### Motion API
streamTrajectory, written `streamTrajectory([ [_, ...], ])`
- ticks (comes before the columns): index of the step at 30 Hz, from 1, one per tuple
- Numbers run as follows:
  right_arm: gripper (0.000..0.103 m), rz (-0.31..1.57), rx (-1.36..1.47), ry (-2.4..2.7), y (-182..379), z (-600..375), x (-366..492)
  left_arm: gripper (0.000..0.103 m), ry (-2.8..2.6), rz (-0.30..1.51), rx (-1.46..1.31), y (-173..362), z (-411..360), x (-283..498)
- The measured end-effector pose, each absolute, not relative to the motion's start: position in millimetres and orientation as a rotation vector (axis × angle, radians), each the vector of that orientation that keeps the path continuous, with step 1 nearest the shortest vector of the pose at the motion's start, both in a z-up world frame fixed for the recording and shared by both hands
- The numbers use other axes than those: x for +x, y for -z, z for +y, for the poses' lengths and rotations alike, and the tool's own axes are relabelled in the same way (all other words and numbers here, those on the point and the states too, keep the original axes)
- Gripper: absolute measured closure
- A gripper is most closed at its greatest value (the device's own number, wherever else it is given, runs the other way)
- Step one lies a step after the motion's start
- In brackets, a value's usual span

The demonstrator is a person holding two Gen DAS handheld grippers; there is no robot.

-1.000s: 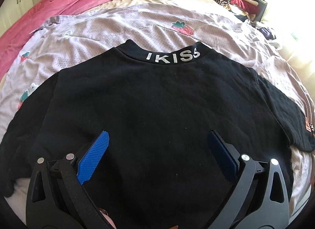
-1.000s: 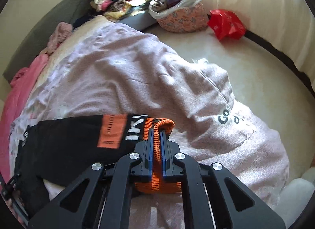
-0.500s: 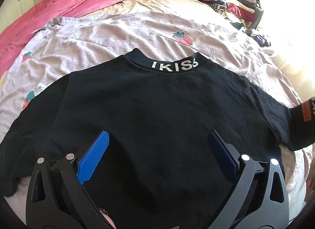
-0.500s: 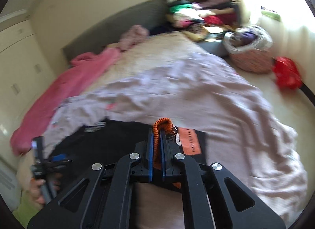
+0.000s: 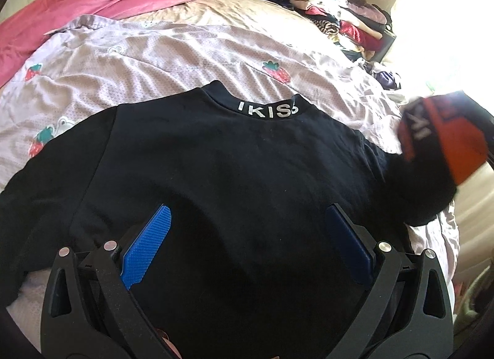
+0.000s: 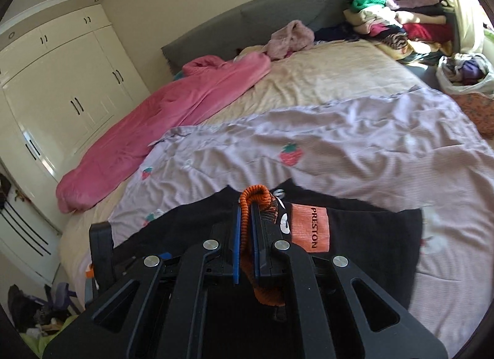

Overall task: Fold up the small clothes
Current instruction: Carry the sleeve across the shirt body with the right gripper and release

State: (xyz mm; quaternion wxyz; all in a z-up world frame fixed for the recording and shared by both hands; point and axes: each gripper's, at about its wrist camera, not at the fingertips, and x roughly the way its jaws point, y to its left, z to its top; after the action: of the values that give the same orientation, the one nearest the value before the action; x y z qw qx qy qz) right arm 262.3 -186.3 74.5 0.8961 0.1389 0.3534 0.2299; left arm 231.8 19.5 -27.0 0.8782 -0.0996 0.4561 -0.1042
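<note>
A black sweatshirt (image 5: 234, 179) with "IKISS" on its collar lies flat, back up, on a lilac strawberry-print blanket (image 5: 185, 56). My left gripper (image 5: 247, 209) hangs open just above the sweatshirt's lower middle, its blue pads (image 5: 148, 244) wide apart with nothing between them. My right gripper (image 6: 246, 204) is shut on the orange ribbed cuff (image 6: 256, 192) of the right sleeve. That sleeve (image 5: 444, 139) is lifted off the bed at the right and shows an orange "PRESTON" patch (image 6: 309, 226). The left gripper's black frame (image 6: 100, 244) shows at the left of the right wrist view.
A pink blanket (image 6: 173, 115) lies along the bed's far left. A stack of folded clothes (image 6: 401, 25) sits at the far right corner by the grey headboard (image 6: 247, 25). A bag of clothes (image 6: 466, 71) stands beside the bed, white wardrobes (image 6: 61, 96) at the left.
My right gripper has carried the orange cuff up off the bed's right edge and in over the sweatshirt, swinging round toward the headboard. The left gripper rose slightly and stayed open.
</note>
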Motion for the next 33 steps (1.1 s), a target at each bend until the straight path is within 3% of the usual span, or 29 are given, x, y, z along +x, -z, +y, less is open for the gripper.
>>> streamTrajectory([
  [6,0.093,0.756,0.315,-0.527,-59.5,-157.4,283.2,0.009,0.28,0.957,-0.236,29.6,20.9,228.3],
  [8,0.086,0.76,0.308,-0.534,-57.6,-152.4,287.0,0.009,0.3,0.961,-0.244,30.5,17.9,228.3],
  [13,0.079,0.772,0.286,-0.494,-50.0,-162.6,284.7,0.012,0.378,1.005,-0.315,42.0,6.5,233.8],
  [16,0.075,0.769,0.266,-0.445,-44.0,-181.1,275.8,0.038,0.388,1.059,-0.349,55.6,-4.8,247.3],
  [17,0.075,0.769,0.265,-0.43,-41.9,-186.1,273.6,0.042,0.39,1.082,-0.37,61.1,-6.8,251.0],
  [20,0.075,0.759,0.229,-0.358,-35.3,-203.2,262.6,0.043,0.37,1.115,-0.432,73.8,-14.1,263.7],
  [21,0.075,0.75,0.205,-0.334,-33.3,-207.7,258.2,0.049,0.364,1.105,-0.439,74.3,-16.4,267.5],
  [22,0.075,0.745,0.181,-0.31,-31.0,-214.2,252.6,0.059,0.361,1.097,-0.438,73.8,-18.1,268.8],
  [23,0.075,0.744,0.172,-0.295,-29.5,-218.6,250.4,0.081,0.347,1.086,-0.42,72.9,-21.3,270.2],
  [24,0.075,0.743,0.163,-0.275,-27.2,-224.2,247.7,0.093,0.346,1.08,-0.409,72.1,-23.1,271.0],
  [27,0.075,0.73,0.177,-0.221,-20.4,-246.5,234.4,0.098,0.386,1.036,-0.44,61.3,-17.6,268.1],
  [33,0.075,0.752,0.207,-0.15,2.0,-278.2,210.6,0.099,0.316,0.871,-0.33,11.6,10.2,256.8],
])
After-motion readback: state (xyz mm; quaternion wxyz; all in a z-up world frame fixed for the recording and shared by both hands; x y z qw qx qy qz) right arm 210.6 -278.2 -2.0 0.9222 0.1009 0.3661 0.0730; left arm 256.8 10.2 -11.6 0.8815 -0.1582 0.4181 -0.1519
